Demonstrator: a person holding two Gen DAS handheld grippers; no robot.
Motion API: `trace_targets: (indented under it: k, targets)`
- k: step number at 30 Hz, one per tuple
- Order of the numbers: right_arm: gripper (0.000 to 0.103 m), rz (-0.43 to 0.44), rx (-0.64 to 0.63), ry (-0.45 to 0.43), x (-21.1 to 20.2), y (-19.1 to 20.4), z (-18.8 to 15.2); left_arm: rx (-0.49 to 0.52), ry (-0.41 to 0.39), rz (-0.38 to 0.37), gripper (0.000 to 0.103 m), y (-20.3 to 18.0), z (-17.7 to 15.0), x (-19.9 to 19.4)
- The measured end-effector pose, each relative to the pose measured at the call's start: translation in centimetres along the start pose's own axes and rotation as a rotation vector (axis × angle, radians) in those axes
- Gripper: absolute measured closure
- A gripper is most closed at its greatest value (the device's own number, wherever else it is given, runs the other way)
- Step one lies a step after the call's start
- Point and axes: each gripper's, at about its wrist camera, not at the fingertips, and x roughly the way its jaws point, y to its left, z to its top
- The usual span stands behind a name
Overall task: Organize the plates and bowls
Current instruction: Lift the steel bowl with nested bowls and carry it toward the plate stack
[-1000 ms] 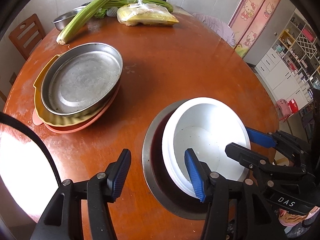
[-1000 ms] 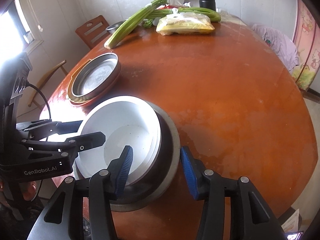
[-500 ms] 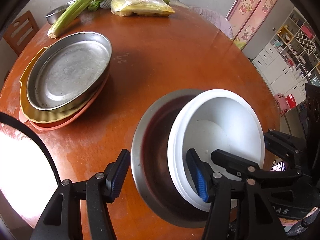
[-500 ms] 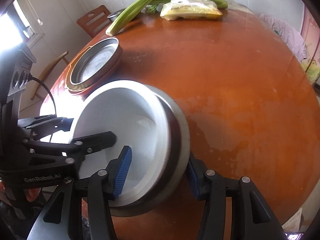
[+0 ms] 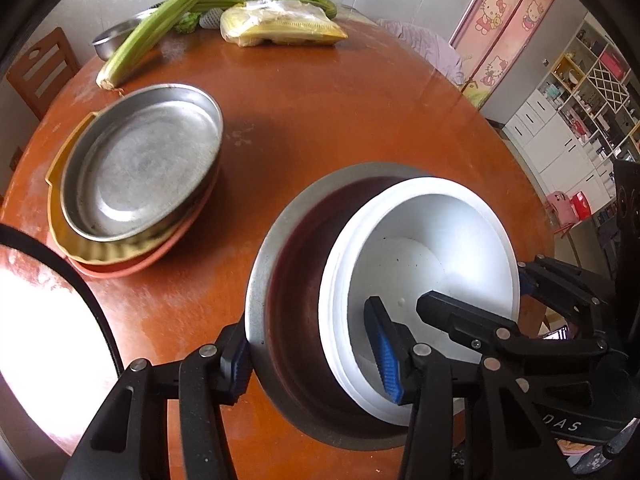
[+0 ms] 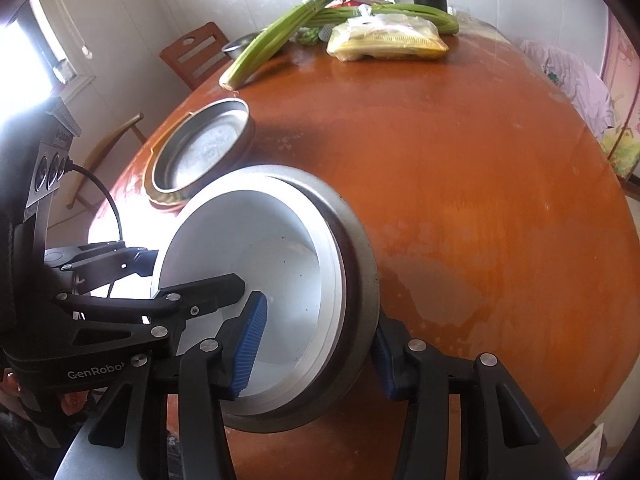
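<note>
Left gripper (image 5: 312, 354), jaws closing, and right gripper (image 6: 318, 340) both clamped across steel bowl (image 5: 276, 280) holding white bowls (image 5: 440, 232), lower center; plate stack (image 5: 140, 168) upper left.

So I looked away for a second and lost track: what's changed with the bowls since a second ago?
Both claws have clamped the nested pair and tipped it up off the table. The left claw is closing across the metal bowl and white bowl; the right claw grips the opposite rim. The stack of plates, the celery and the yellow bag stayed put.
</note>
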Motion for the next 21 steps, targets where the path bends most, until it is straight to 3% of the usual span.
trace_targets:
  k: [21]
  targets:
    - [0.053,0.011,-0.104,-0.063,-1.1,5.6,6.4,-0.037,-0.144,0.059,0.053,5.3,4.1,-5.9]
